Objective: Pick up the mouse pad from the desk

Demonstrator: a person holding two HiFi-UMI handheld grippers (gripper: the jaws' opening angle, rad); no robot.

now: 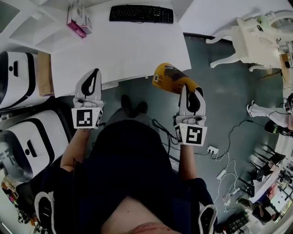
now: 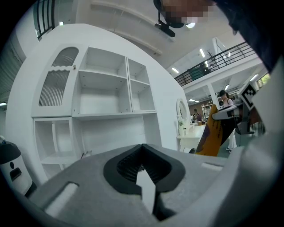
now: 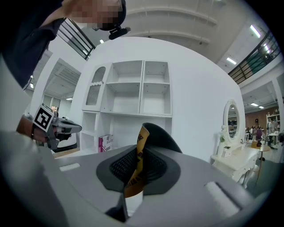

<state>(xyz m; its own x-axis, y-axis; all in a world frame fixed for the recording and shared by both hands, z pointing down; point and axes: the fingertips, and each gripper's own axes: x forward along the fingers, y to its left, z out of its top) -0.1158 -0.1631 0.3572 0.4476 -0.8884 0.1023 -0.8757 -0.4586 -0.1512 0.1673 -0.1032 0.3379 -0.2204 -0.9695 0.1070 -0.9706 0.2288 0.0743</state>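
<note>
We see the right claw [image 1: 184, 89] nearly shut, its 2 jaws pinching one edge of the mouse pad [image 1: 170, 77]. In the right gripper view the pad's [image 3: 136, 170] yellow side and black back stand up between the dark pads. The mouse pad is off the desk [image 1: 128, 50]. It is in the air just past the desk's front edge, near the front right corner, over the grey floor [image 1: 224, 91], and it bends a little. The left claw [image 1: 95, 72] is closed too, with nothing in it. Its tip sits over the front edge of the desk, nearer the left side. Both of the person's arms reach forward side by side, well apart, and both claws point about level. A black keyboard [image 1: 141, 13] lies at the back edge of the desk, and a pink box [image 1: 75, 22] sits near the back left corner.
</note>
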